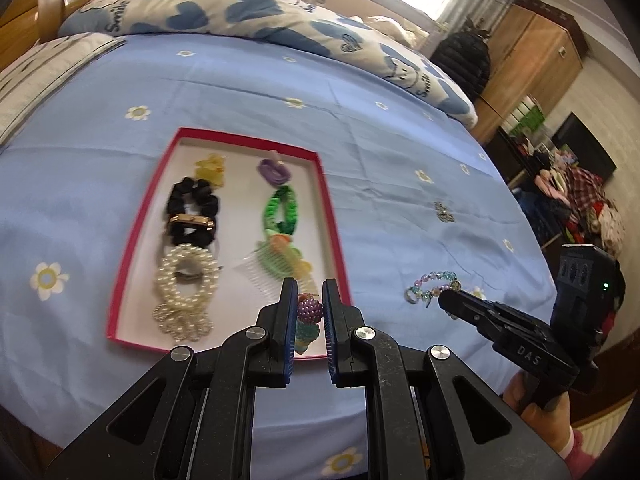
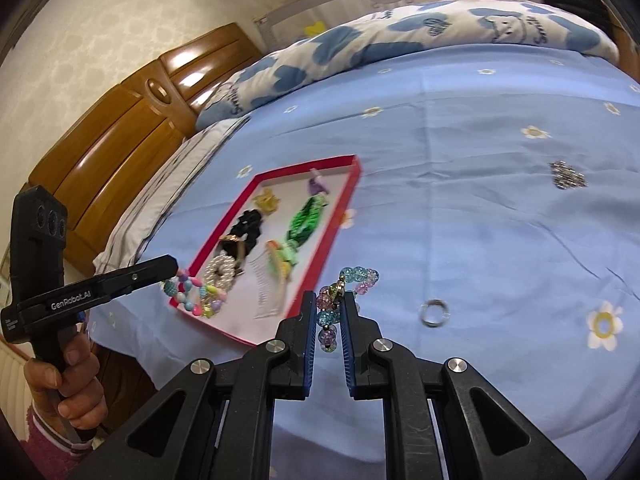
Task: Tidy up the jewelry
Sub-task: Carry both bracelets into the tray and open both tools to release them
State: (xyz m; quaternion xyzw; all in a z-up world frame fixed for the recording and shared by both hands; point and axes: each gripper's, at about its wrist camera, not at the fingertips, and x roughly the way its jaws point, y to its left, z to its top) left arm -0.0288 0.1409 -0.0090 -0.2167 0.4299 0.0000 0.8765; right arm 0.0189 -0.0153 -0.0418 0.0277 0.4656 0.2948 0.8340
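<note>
A red-rimmed white tray point(image 1: 140, 216) lies on the blue bed sheet and holds a black scrunchie point(image 1: 192, 210), a pearl scrunchie point(image 1: 185, 282), a green hair tie point(image 1: 280, 210), a comb and other pieces. My left gripper point(image 1: 310, 308) is shut on a colourful bead bracelet point(image 1: 309, 312) over the tray's near right corner; it also shows in the right wrist view point(image 2: 192, 294). My right gripper point(image 2: 330, 306) is shut on a blue-and-pink bead bracelet point(image 2: 358, 278) on the sheet right of the tray point(image 2: 344, 200). A silver ring point(image 2: 434, 313) lies on the sheet beside it.
A sparkly silver brooch point(image 2: 567, 176) lies on the sheet further right, also in the left wrist view point(image 1: 444, 212). A heart-print duvet point(image 1: 240, 12) lies across the far side of the bed. A wooden headboard point(image 2: 120, 140) stands to the left.
</note>
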